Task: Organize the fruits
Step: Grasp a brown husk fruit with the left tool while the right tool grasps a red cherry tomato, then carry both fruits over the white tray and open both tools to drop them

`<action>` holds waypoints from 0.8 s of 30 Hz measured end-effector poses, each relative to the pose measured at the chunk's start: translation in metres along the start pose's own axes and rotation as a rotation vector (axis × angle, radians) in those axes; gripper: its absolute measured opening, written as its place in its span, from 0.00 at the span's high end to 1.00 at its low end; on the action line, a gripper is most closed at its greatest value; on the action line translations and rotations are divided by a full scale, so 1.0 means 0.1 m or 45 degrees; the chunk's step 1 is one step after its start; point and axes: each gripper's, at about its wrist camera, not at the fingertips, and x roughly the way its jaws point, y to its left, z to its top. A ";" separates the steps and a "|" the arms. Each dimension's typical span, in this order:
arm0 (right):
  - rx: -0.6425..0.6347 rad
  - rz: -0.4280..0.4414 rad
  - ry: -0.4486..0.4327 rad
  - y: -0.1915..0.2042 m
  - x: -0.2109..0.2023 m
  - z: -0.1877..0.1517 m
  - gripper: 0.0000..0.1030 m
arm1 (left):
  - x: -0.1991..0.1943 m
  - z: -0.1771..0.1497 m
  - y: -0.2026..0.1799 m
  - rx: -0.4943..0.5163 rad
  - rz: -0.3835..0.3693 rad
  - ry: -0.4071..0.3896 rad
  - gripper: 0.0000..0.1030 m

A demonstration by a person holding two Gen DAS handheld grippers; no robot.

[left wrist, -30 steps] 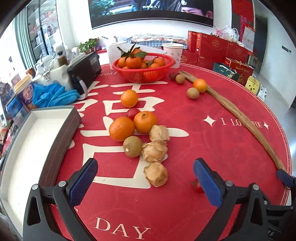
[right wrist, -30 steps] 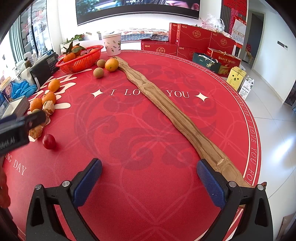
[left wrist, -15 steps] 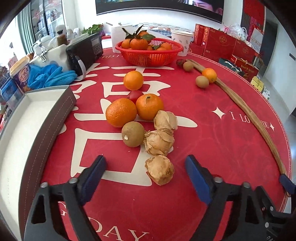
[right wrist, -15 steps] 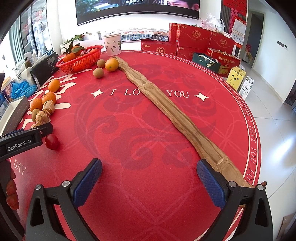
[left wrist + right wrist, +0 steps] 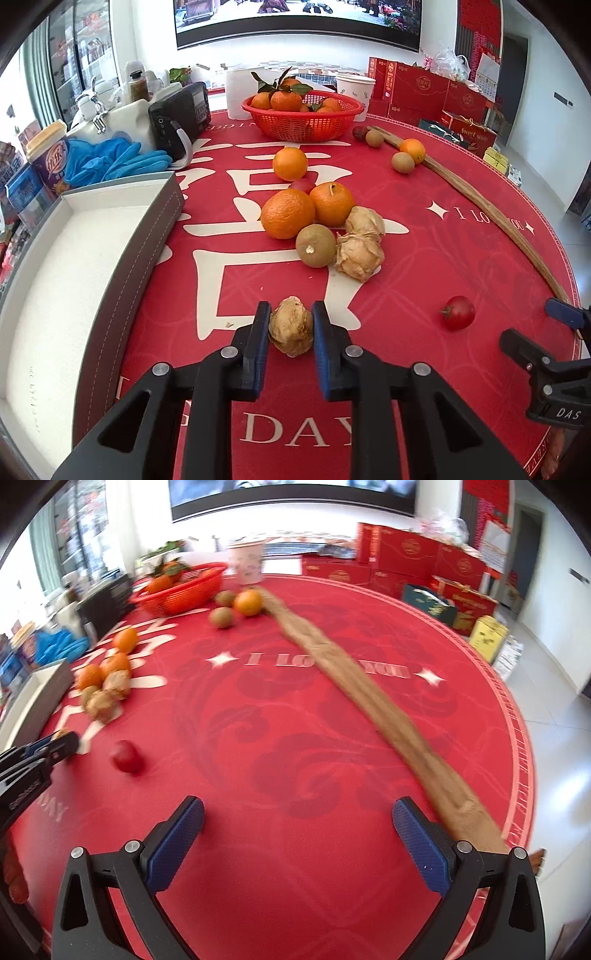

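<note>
My left gripper is closing its jaws on a tan papery-husked fruit, and both blue pads press its sides just above the red tablecloth. Two more husked fruits, a brown kiwi and several oranges lie in a cluster beyond it. A cherry tomato sits alone to the right. My right gripper hangs open over bare red cloth with nothing between its fingers; this view is blurred. The red basket of tangerines stands at the back.
A grey open box with a white lining lies at the left. Behind it are blue gloves, a black radio and a drink cup. A long wooden strip crosses the table, with an orange and kiwis at its far end. Red gift boxes line the back.
My left gripper moved forward over the nearest husked fruit and went from wide open to shut on it. The right wrist view has shifted and blurred; its gripper stays open.
</note>
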 end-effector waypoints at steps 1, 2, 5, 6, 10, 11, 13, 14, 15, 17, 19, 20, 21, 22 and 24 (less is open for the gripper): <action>-0.048 0.033 0.007 0.14 0.03 0.03 0.00 | 0.00 0.00 0.03 0.001 -0.001 0.000 0.77; -0.086 0.041 0.014 0.24 0.06 0.07 0.00 | 0.00 0.00 0.05 0.003 -0.005 0.000 0.77; -0.166 0.068 0.014 0.51 0.16 0.16 0.00 | 0.01 0.01 0.08 0.000 -0.027 0.000 0.75; -0.171 0.071 0.017 0.55 0.18 0.19 0.00 | 0.01 0.01 0.09 -0.005 -0.032 0.000 0.75; -0.165 0.065 0.024 0.61 0.23 0.24 0.00 | 0.00 0.01 0.14 -0.017 -0.068 -0.001 0.75; -0.160 0.063 0.025 0.61 0.22 0.24 0.00 | 0.01 0.01 0.15 -0.022 -0.080 -0.001 0.75; -0.162 0.059 0.024 0.64 0.23 0.26 0.02 | 0.00 0.00 0.18 -0.029 -0.097 -0.002 0.76; -0.171 0.064 0.009 0.67 0.21 0.26 0.05 | -0.01 0.00 0.19 -0.030 -0.102 -0.003 0.76; -0.183 0.073 -0.007 0.71 0.18 0.27 0.17 | -0.01 0.00 0.21 -0.033 -0.106 -0.003 0.76; -0.217 0.096 -0.016 0.80 0.14 0.29 0.45 | -0.02 -0.01 0.23 -0.042 -0.121 -0.004 0.77; -0.234 0.102 -0.007 0.87 0.13 0.30 0.79 | -0.02 -0.01 0.26 -0.047 -0.129 -0.005 0.77; -0.233 0.094 -0.007 0.88 0.13 0.30 0.79 | -0.03 -0.01 0.27 -0.053 -0.132 -0.006 0.77; -0.227 0.096 -0.006 0.89 0.13 0.29 0.79 | -0.05 -0.02 0.29 -0.059 -0.135 -0.009 0.77; -0.211 0.109 0.000 0.87 0.13 0.29 0.79 | -0.07 -0.03 0.30 -0.063 -0.136 -0.015 0.77; -0.167 0.136 0.020 0.82 0.12 0.30 0.79 | -0.11 -0.02 0.35 -0.073 -0.136 -0.033 0.77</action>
